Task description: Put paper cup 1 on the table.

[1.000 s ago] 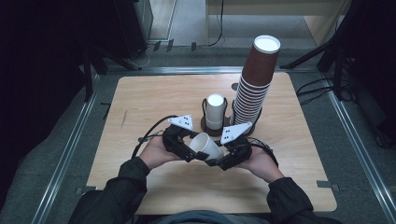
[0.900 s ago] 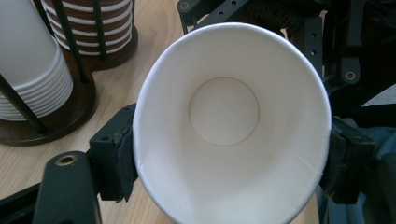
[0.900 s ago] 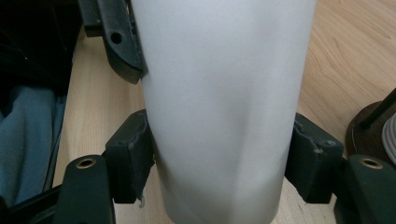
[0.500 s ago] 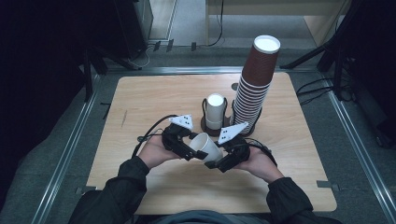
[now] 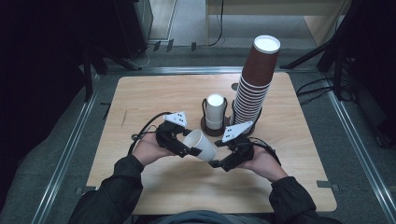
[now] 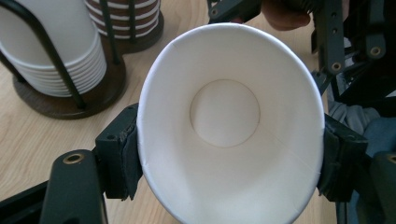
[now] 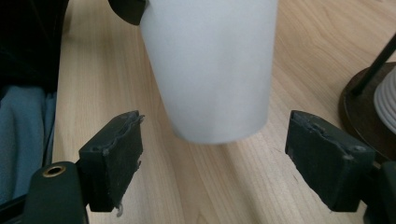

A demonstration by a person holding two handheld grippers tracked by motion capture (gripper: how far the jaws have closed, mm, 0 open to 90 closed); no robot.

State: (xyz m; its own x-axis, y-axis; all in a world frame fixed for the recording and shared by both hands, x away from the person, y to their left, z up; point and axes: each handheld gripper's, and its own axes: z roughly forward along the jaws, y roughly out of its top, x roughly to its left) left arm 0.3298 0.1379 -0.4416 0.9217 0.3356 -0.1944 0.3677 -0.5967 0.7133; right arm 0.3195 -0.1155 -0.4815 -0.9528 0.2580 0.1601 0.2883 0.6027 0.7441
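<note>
A white paper cup lies on its side above the table between the two hands. My left gripper is shut on its rim. In the left gripper view both pads squeeze the cup into an oval, its mouth facing the camera. These jaws have just been closing on it. My right gripper faces the cup's base with its jaws wide. Its pads stand clear on either side of the cup and touch nothing. They have just been opening.
A dark wire holder with a stack of white cups stands at mid-table. Beside it on the right rises a tall stack of brown cups. The wooden table has metal rails along its left and right sides.
The right gripper's jaws have spread away from the cup's base. The cup stays in the left gripper, and both hands have kept their places.
</note>
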